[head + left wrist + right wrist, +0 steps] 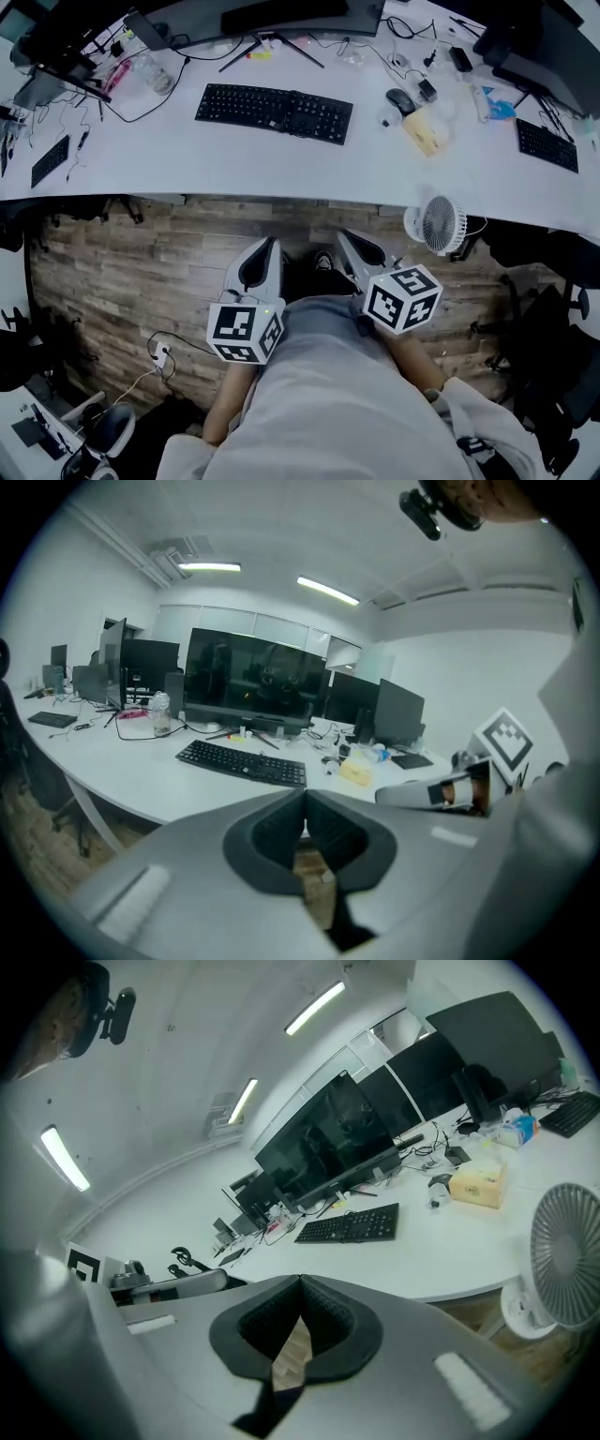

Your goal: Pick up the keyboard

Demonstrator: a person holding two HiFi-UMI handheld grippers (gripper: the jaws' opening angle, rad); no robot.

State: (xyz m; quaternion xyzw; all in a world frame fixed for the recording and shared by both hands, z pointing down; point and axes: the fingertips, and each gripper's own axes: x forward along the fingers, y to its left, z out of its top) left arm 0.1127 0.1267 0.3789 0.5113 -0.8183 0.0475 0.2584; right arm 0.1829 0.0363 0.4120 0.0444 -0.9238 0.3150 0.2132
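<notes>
The white desk [187, 155] curves across the whole far side of the scene, and the person stands back from it over a wood-plank floor [122, 272], so nothing on it is within reach yet. A wide dark monitor [248, 682] stands at the back of the desk. The black keyboard [274, 112] lies flat in front of the monitor's stand, on bare surface with free space along its near long edge, which is probably the easiest side to come at. Both tools are held low and close to the body, pointing toward the desk as if at rest before the approach. The left gripper [272, 246] has its jaws brought together, tips touching, with nothing between them but a sliver of floor. The right gripper [345, 238] is the same: jaws closed and empty. A small white fan [439, 225] hangs at the desk's near edge to the right, well clear of the keyboard. A yellowish box [424, 131] and a dark mouse [400, 100] sit to the keyboard's right, apart from it.
</notes>
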